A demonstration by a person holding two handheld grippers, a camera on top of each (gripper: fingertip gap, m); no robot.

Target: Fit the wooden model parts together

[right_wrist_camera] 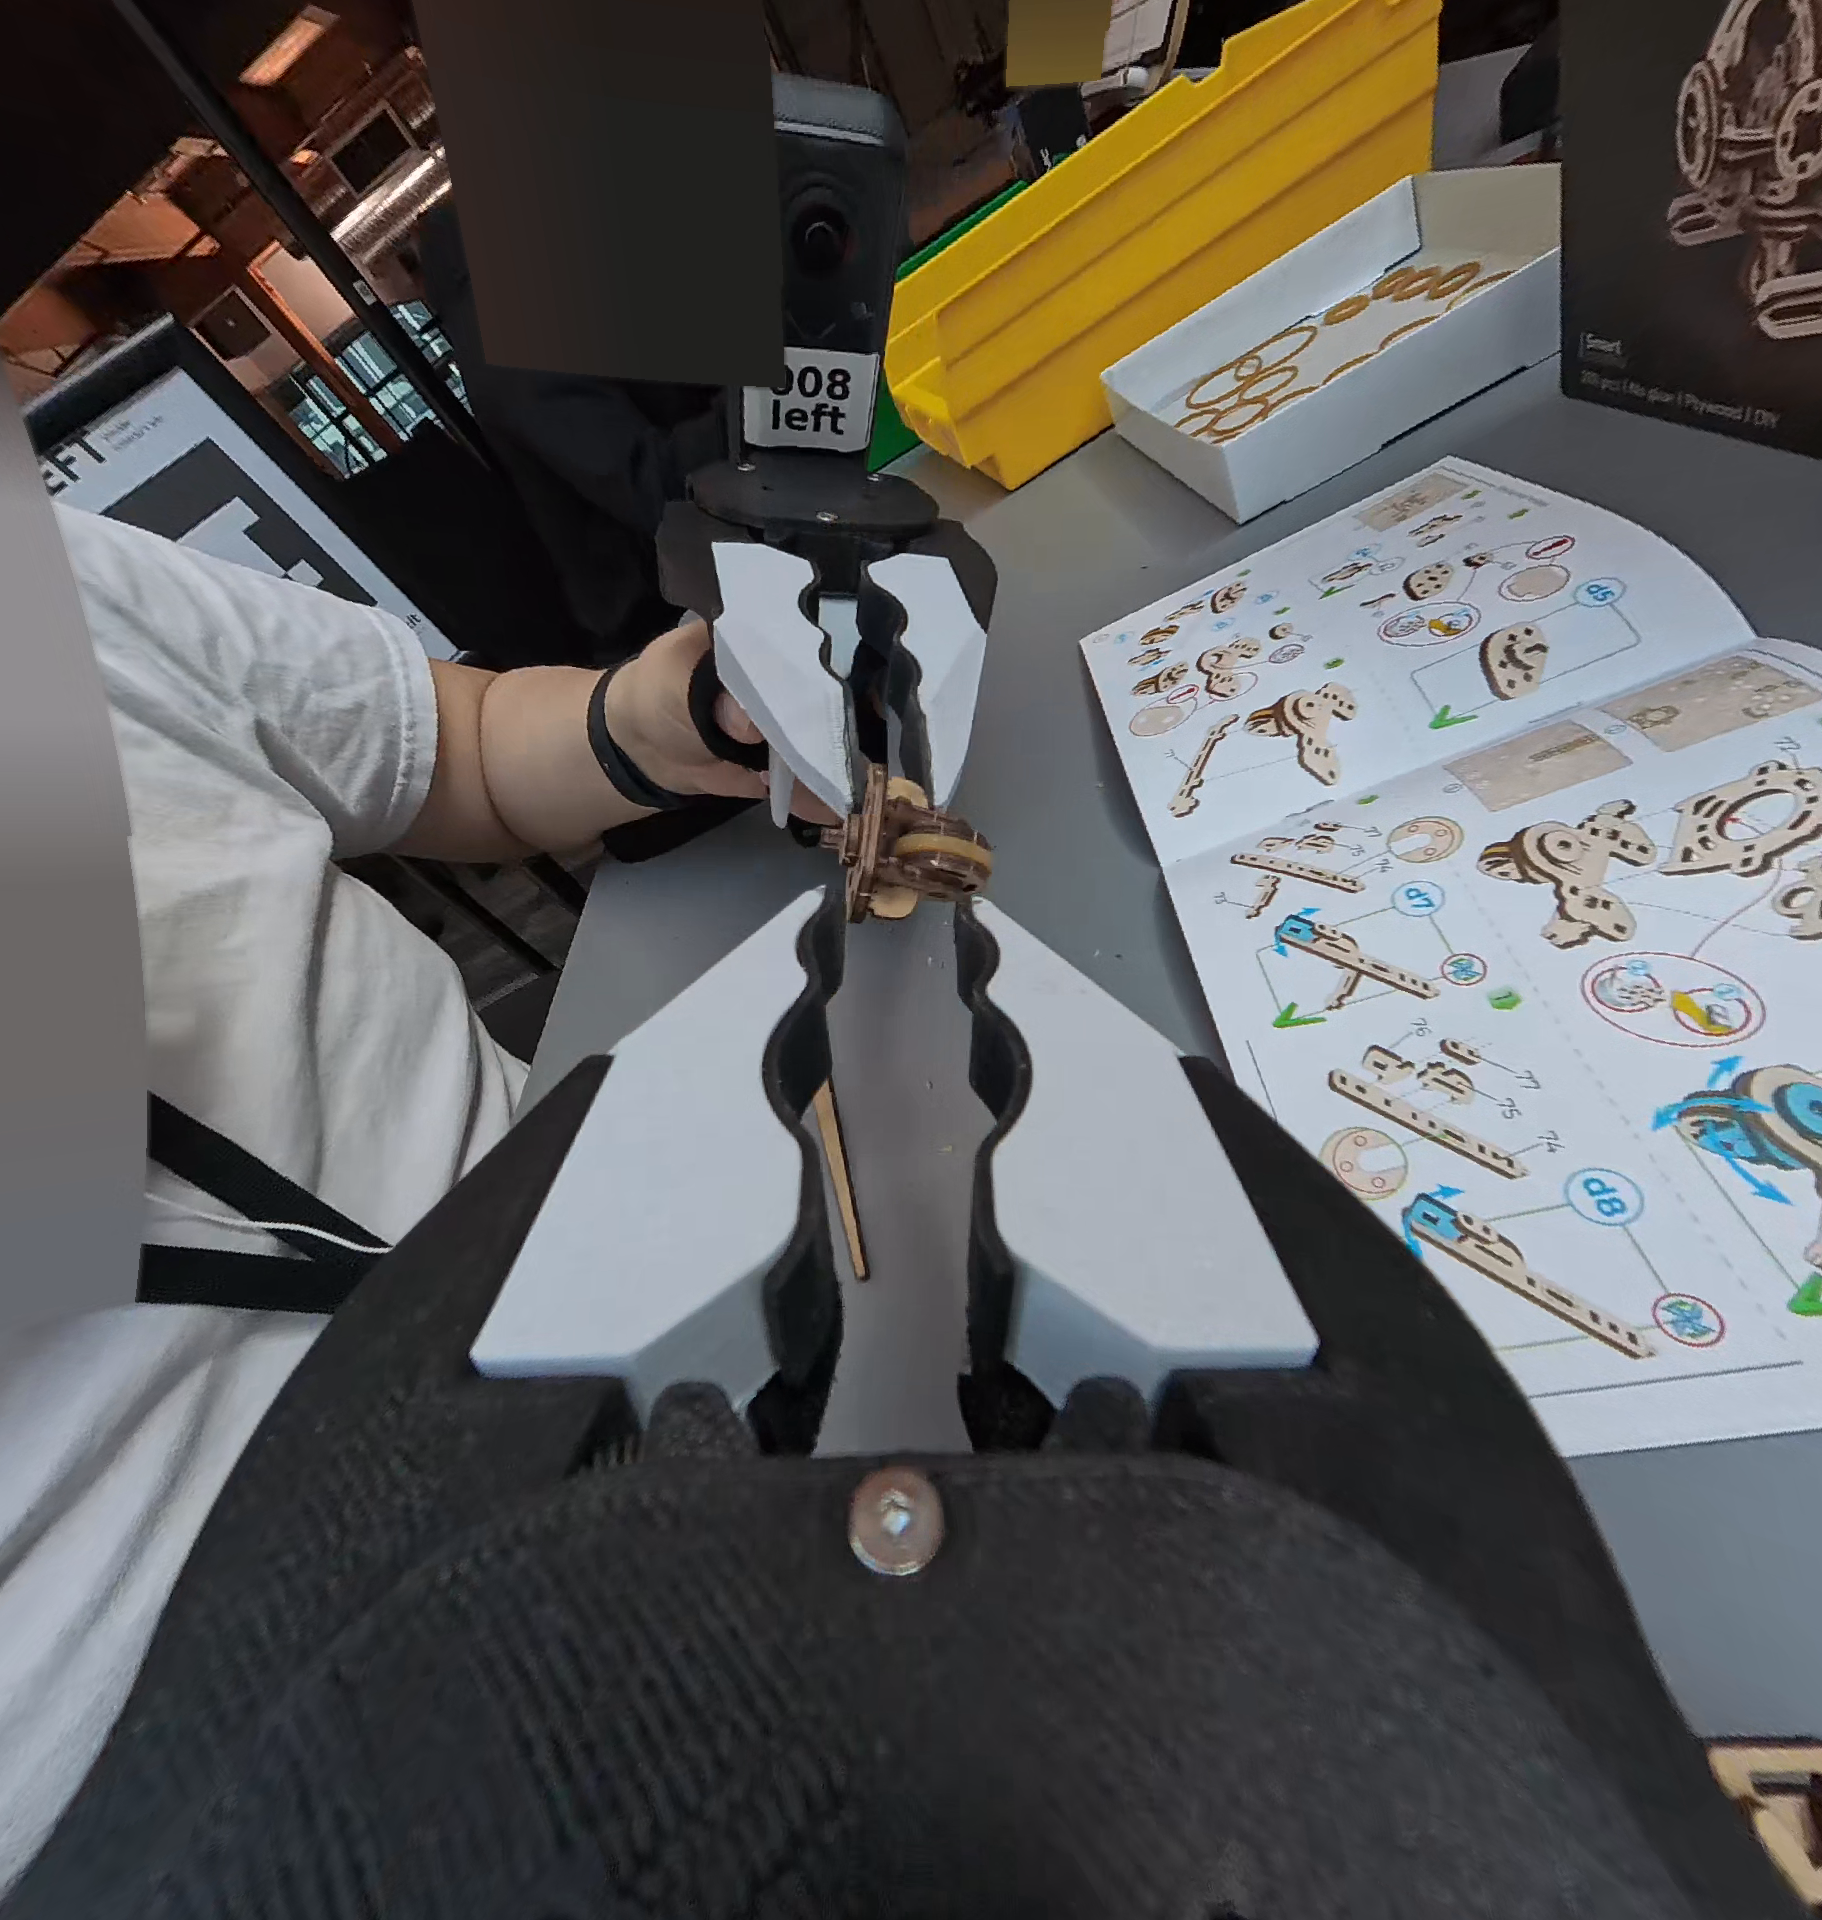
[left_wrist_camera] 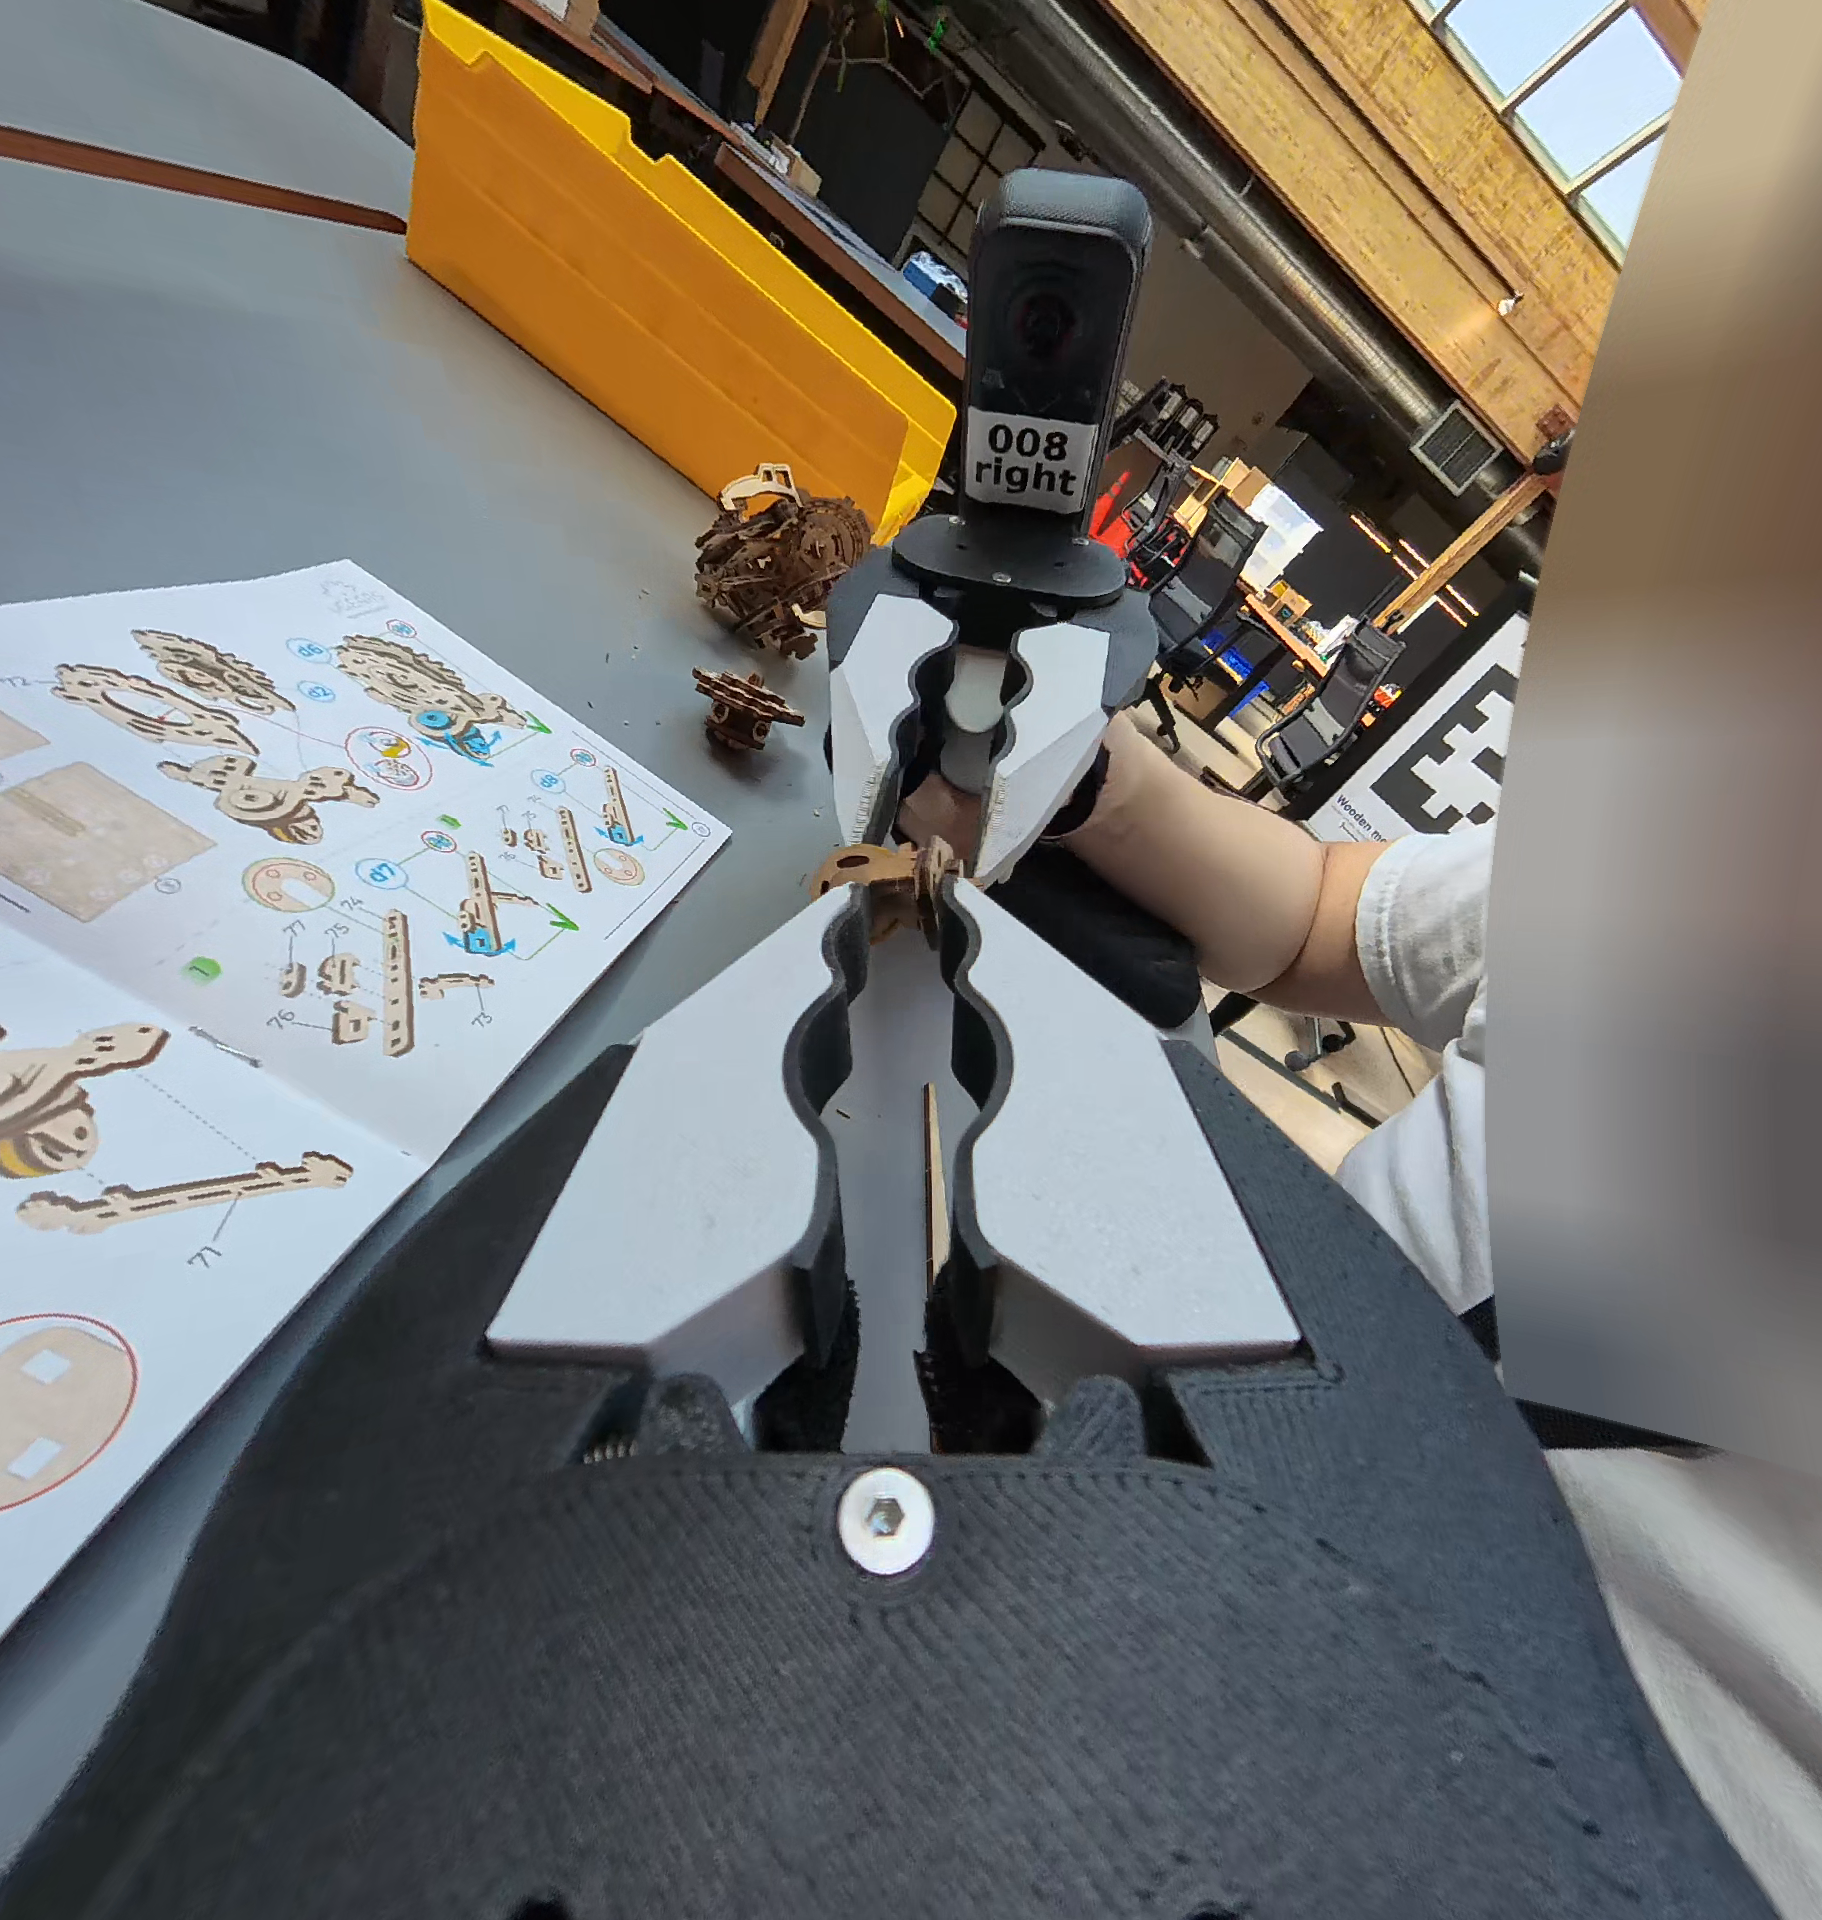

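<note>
A small wooden sub-assembly [left_wrist_camera: 886, 888], a toothed disc joined to a rounded plate with holes, is held in the air between both grippers above the grey table [left_wrist_camera: 263, 436]. My left gripper [left_wrist_camera: 899, 902] is shut on it at the fingertips. My right gripper [right_wrist_camera: 896, 904] faces it from the other side and is shut on the same sub-assembly [right_wrist_camera: 912, 857]. The right gripper also shows in the left wrist view [left_wrist_camera: 928, 857], and the left gripper in the right wrist view [right_wrist_camera: 891, 805]. A thin wooden strip [right_wrist_camera: 839, 1184] lies inside each gripper's jaws.
An open instruction booklet [left_wrist_camera: 294, 883] lies on the table, seen also in the right wrist view [right_wrist_camera: 1509, 935]. A larger wooden assembly [left_wrist_camera: 782, 566] and a small gear piece [left_wrist_camera: 743, 712] sit near a yellow bin [left_wrist_camera: 658, 281]. A white tray [right_wrist_camera: 1333, 343] holds plywood sheets beside a dark box [right_wrist_camera: 1717, 208]. The tips of both grippers are at nearly the same place. From either gripper's tips it is about 15 cm to the small gear piece [left_wrist_camera: 743, 712].
</note>
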